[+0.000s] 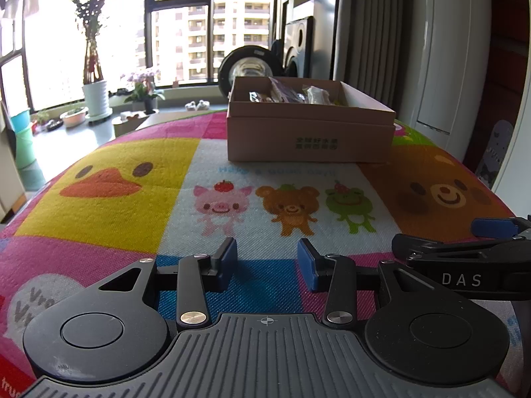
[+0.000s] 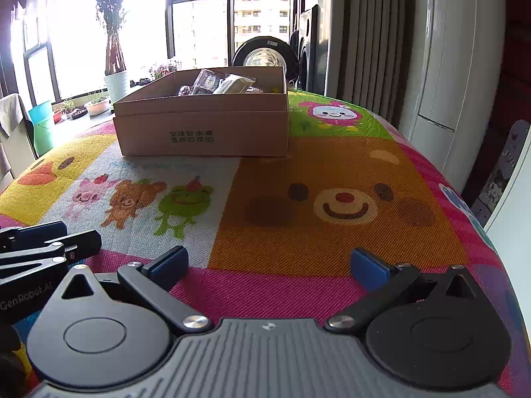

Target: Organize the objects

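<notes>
the left gripper (image 1: 267, 263) is hovering low over the cartoon-printed mat (image 1: 116, 172), its blue-padded fingers (image 1: 228, 258) standing partly apart with nothing between them, only the blue and white squares of the mat showing in the gap. the right gripper (image 2: 269, 265) is sitting just beside it, to its right, its own blue pads (image 2: 368, 267) spread wide and also gripping nothing; each tool is showing at the edge of the other's view. the cardboard box (image 1: 310, 132) is resting on the far part of the mat, well apart from both grippers, with its lid open and printed characters on its front wall. inside it several wrapped items (image 2: 219, 84) are lying in a loose heap, among them clear plastic packets, though what they hold is too small to tell. behind the box a round black object (image 2: 265, 56) with a shiny centre is standing near a speaker (image 1: 298, 49). a tall potted plant (image 1: 93, 39) is standing by the bright window (image 1: 186, 33), and a grey curtain (image 2: 365, 33) is hanging on the right.
</notes>
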